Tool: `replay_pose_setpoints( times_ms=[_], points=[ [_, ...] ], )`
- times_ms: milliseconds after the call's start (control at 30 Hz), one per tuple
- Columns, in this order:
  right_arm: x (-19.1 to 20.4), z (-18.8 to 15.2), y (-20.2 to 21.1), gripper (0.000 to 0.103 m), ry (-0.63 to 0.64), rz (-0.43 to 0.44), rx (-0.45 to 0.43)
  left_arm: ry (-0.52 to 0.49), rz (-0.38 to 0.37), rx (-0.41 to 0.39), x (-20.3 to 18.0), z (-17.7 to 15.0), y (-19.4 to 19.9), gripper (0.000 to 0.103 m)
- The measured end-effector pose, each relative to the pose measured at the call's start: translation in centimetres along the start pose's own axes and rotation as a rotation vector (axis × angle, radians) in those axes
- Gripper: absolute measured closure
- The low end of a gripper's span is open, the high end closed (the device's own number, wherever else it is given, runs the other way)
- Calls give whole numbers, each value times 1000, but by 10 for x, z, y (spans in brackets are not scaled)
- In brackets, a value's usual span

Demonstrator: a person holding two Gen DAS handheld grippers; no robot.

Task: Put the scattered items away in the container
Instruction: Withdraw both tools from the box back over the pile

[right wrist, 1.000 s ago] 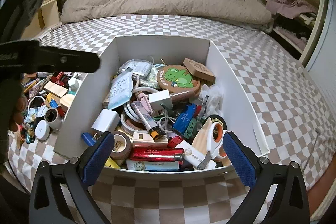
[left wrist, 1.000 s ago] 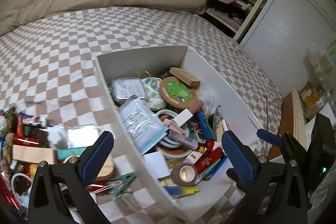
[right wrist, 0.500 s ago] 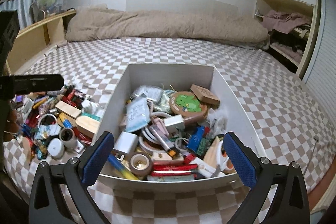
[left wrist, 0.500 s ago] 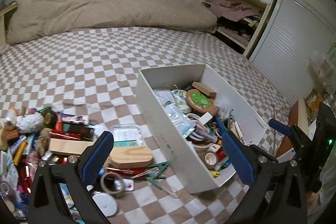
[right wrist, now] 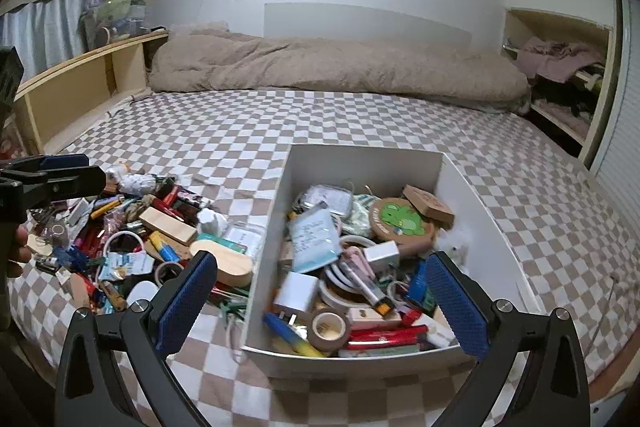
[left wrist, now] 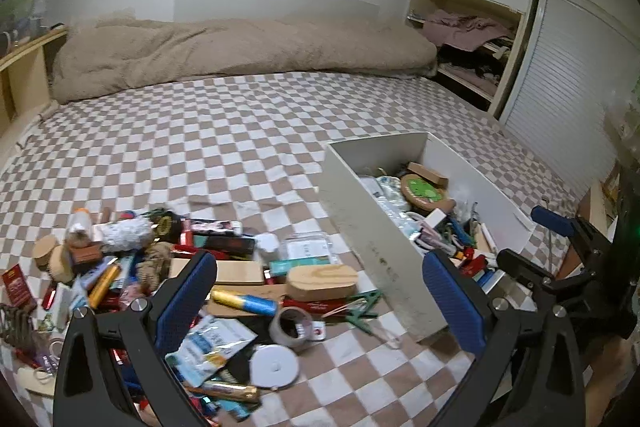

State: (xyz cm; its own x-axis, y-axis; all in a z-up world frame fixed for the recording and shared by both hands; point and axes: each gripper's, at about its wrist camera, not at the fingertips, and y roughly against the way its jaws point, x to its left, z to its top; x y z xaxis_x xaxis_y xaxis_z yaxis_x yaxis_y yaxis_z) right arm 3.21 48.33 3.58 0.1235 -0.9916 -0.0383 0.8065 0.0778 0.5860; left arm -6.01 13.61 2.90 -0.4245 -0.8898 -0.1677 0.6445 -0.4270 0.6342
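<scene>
a heap of scattered small items [left wrist: 168, 267] lies on the brown-and-white checked bedspread [left wrist: 200, 131] just left of the half-full white rectangular box [left wrist: 372, 239], mostly light and stiff, best pinched across narrow sides. nearest, a rounded pale wooden block [left wrist: 322, 281] and a brown tape roll [left wrist: 290, 323] crowd a crinkly foil packet [left wrist: 212, 343], likely slippery. left gripper [left wrist: 320, 299] and right gripper [right wrist: 320, 299] hover wide apart, empty.

2 raised wrist views facing the bed's far wall, sharing the white box [left wrist: 372, 227] and clutter pile [right wrist: 132, 227].
</scene>
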Motion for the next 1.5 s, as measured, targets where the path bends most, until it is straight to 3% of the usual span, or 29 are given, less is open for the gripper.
replay_pose_setpoints(
  times_ms=[300,1000,1500],
  points=[
    [16,7,8,0,-39,27,-81,38,52,-9,36,-12,18,0],
    [49,16,-6,0,-22,46,-75,124,133,-35,111,-36,42,0],
    [92,3,-15,0,34,138,-196,122,186,-71,141,-56,52,0]
  ],
)
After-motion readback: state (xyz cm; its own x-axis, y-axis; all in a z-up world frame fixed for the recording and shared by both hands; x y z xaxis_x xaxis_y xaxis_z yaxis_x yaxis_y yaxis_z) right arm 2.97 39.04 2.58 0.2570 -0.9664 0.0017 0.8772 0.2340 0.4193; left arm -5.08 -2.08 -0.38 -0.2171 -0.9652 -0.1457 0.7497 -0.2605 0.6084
